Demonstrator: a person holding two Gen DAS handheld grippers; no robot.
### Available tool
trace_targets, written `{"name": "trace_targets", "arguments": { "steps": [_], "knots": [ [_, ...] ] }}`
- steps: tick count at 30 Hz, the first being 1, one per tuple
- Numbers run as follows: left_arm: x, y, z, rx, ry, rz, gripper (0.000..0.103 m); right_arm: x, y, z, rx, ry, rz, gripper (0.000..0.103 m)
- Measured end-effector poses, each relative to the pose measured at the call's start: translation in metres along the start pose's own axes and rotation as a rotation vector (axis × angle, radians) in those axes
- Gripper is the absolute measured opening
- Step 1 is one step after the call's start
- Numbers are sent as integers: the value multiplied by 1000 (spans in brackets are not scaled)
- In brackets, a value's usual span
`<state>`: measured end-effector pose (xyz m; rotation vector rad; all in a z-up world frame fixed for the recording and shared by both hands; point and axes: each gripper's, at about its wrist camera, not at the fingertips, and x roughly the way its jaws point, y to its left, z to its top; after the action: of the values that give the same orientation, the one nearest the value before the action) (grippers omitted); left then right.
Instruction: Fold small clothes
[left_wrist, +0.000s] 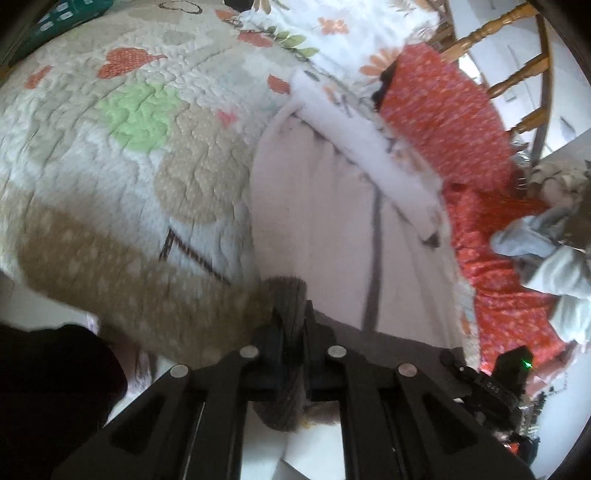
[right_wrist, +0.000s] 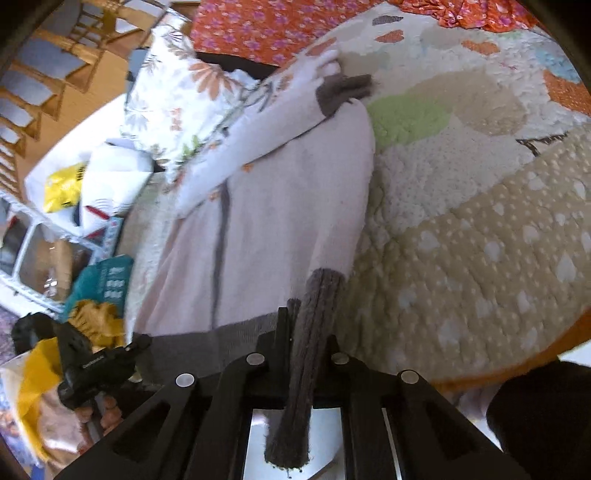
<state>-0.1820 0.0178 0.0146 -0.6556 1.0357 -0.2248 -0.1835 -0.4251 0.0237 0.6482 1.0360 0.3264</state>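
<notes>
Left wrist: both grippers pinching sweater (left_wrist: 332, 206) hem.
Left gripper (left_wrist: 291, 325), right gripper (right_wrist: 306, 332) clamped on grey ribbing; soft, light, floppy knit, best gripped at corners.

I am working in a home bedroom: a quilted patchwork bedspread (left_wrist: 122, 155), a floral pillow (right_wrist: 177, 96) and a wooden spindle chair (left_wrist: 517, 74) far right.

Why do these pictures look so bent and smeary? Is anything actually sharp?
Left wrist view: fisheye lens curves the quilt, motion smears it; the left claw pinching the pale garment's grey hem stays sharper. Right wrist view: same bending, softer edges; right claw crisp, daylight even, no glare.
</notes>
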Motion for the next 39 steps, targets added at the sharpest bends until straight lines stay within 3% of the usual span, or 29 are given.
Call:
{"name": "trace_targets", "arguments": {
  "steps": [7,10,13,18,22,26,29,31,33,35,38,39],
  "knots": [
    [-4,15,-45,-48,59,-16,7,-24,1,-48,-16,54,45,7],
    [1,23,-37,-96,64,-29,7,-20,-6,-54,-14,80,9,7],
    [-4,17,-18,-84,28,-34,7,-21,-3,-40,-18,78,4,7],
    [-5,-17,48,-52,-74,-62,7,-30,37,15,-130,21,-4,7],
    [13,-42,130,-32,-138,-47,7,-18,63,82,-177,-39,3,7],
    [58,-69,223,4,-214,51,7,23,68,173,-121,-87,-4,7],
    [101,-66,264,-3,-214,113,10,72,57,231,-92,-123,-66,11],
    [129,-49,274,-67,-189,133,13,110,39,262,-82,-123,-129,19],
    [146,-35,275,-91,-159,152,22,135,16,273,-41,-148,-269,25],
    [154,-29,281,-113,-133,157,32,150,2,281,16,-118,-294,25],
    [146,-34,283,-67,-196,200,57,155,0,290,24,-126,-299,26],
    [142,-36,283,-50,-214,225,59,152,4,291,13,-140,-309,26]
  ]
}}
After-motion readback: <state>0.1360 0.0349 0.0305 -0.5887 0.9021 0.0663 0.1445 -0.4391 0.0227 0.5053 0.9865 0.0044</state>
